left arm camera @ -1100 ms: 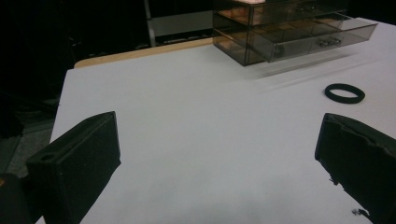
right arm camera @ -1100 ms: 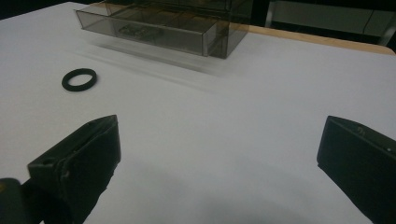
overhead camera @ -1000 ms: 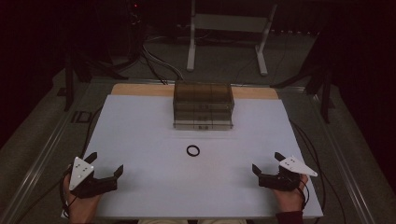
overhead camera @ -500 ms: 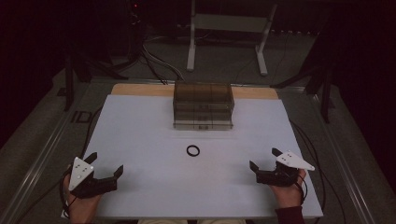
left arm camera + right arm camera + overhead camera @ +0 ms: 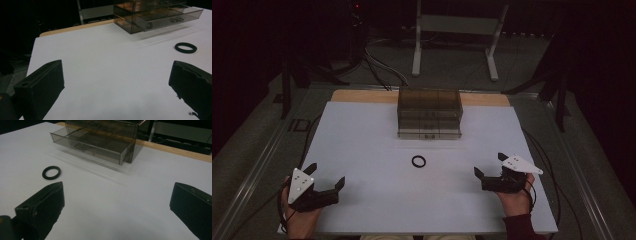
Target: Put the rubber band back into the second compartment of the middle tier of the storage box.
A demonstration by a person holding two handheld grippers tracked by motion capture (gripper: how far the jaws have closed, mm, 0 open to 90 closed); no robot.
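Since a second ago the right gripper (image 5: 488,167) has edged inward and forward from the table's right edge toward the centre, while the left gripper (image 5: 324,176) stays parked near the front-left corner. Both sets of jaws stand wide apart and hold nothing, resting just above the white tabletop (image 5: 362,135). A small black ring (image 5: 418,161) lies flat and alone on the bare surface, roughly midway between the two tools and a short way in front of a smoky, see-through drawer unit (image 5: 429,113) at the far middle of the table. In the right gripper view the unit's lowest drawer (image 5: 92,145) is pulled out, its divided compartments open to view. The work appears barely begun: the drawer is ready, but the ring is untouched and well apart from either gripper. Reaching it, gripping it and carrying it to a compartment all seem left to do.
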